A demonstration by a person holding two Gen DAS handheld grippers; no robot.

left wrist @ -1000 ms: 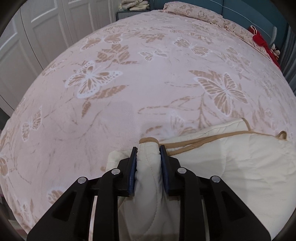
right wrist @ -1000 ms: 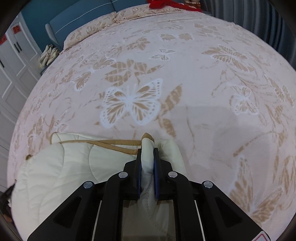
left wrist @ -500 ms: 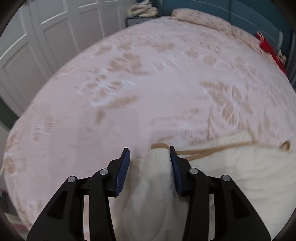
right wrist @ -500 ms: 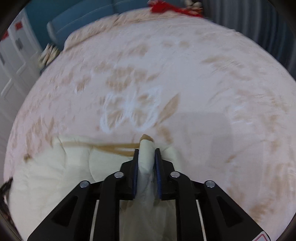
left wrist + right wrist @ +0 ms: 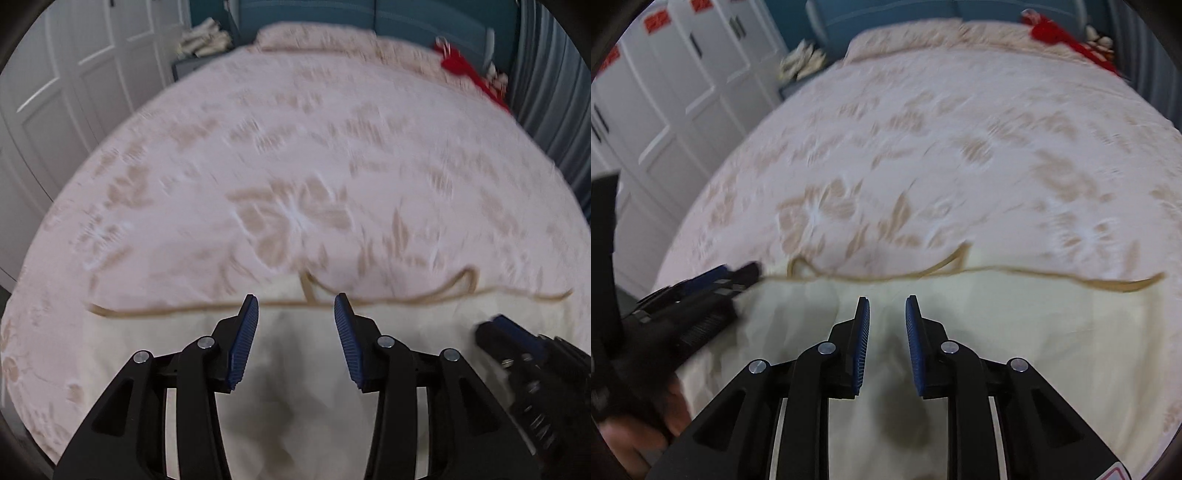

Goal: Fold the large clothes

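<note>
cream quilted garment (image 5: 424, 332) lies flat on the near part of the bed (image 5: 295, 166), its tan-piped far edge running side to side across both views, with small loops of piping standing off that edge. landmark is the garment. left gripper (image 5: 295, 308) hovers over the garment just short of its piped edge, blue pads parted about halfway, only flat cloth seen through the gap, nothing pinched, pads touch no fabric as far as the blur lets me tell. right gripper (image 5: 886, 308) also over the garment, a bit further back from the piped edge, gap narrower, jaws closing slightly, nothing between them, no cloth gripped. in the left wrist view the right gripper shows blurred at the garment's right side; in the right wrist view the left gripper sits blurred at the garment's left end with a hand (image 5: 639, 424) on its handle. both grippers tilt down at the cloth. beyond the garment the pink butterfly-print bedspread (image 5: 942, 147) runs to the blue headboard (image 5: 369, 14); red item (image 5: 458, 66) at the far right corner, white wardrobe doors (image 5: 74, 74) to the left, pale folded cloth pile (image 5: 201, 37) on a nightstand far left of the garment. heavy motion blur in both views.
</note>
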